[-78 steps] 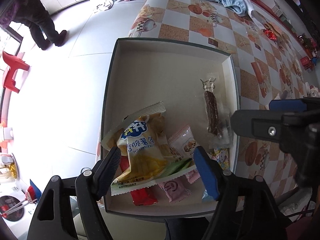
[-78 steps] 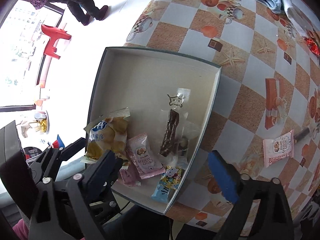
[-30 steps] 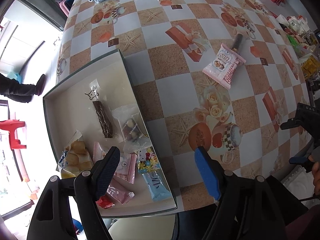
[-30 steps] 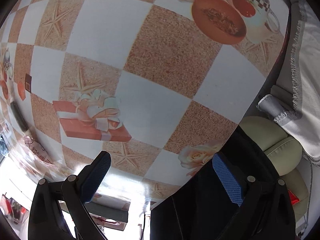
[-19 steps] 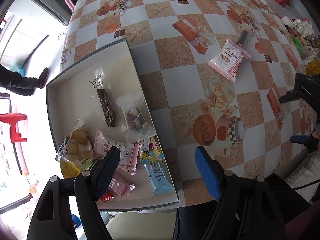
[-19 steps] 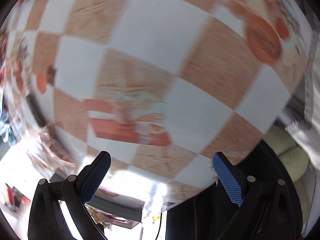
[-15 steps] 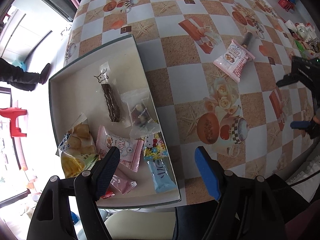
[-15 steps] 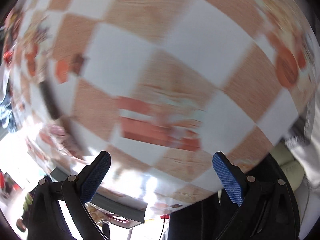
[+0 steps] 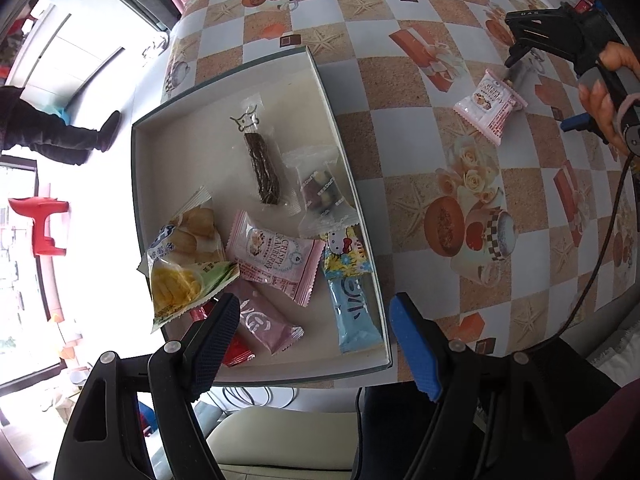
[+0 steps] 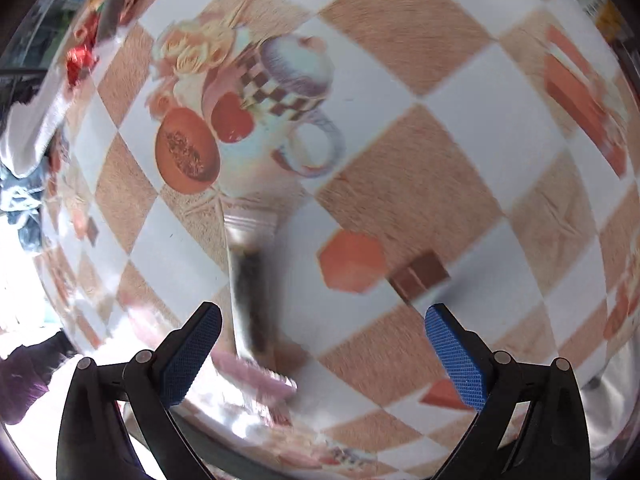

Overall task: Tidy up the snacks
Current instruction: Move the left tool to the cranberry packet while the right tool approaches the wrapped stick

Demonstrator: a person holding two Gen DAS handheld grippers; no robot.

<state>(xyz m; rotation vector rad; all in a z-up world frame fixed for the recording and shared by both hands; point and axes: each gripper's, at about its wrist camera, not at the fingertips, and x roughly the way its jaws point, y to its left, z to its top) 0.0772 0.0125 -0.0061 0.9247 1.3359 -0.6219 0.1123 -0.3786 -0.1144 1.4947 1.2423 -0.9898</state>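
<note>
A shallow white tray [image 9: 192,140] lies at the table's left edge. In it are several snacks: a yellow potato-stick bag [image 9: 184,264], a pink cranberry packet [image 9: 276,258], a blue Hello Kitty packet [image 9: 352,292] and a dark meat stick [image 9: 262,168]. My left gripper [image 9: 314,340] hovers open over the tray's near corner, holding nothing. Out on the table lies another pink packet [image 9: 488,106], touching a dark stick snack [image 9: 516,76]. My right gripper [image 10: 322,316] is open above them; in its blurred view the dark stick snack [image 10: 248,280] lies just inside the left finger and the pink packet [image 10: 256,376] beneath it.
The checkered tablecloth [image 9: 400,140] runs to a near edge by my left gripper. A hand [image 9: 604,92] holds the right gripper, trailing a cable [image 9: 600,264]. A person's legs [image 9: 52,136] and a red stool [image 9: 40,220] are on the floor at left. A beige cushion [image 9: 280,440] lies below.
My right gripper swept across the table and rolled, arriving over the pink packet and dark stick. In the left wrist view the tray shifted towards the middle and right.
</note>
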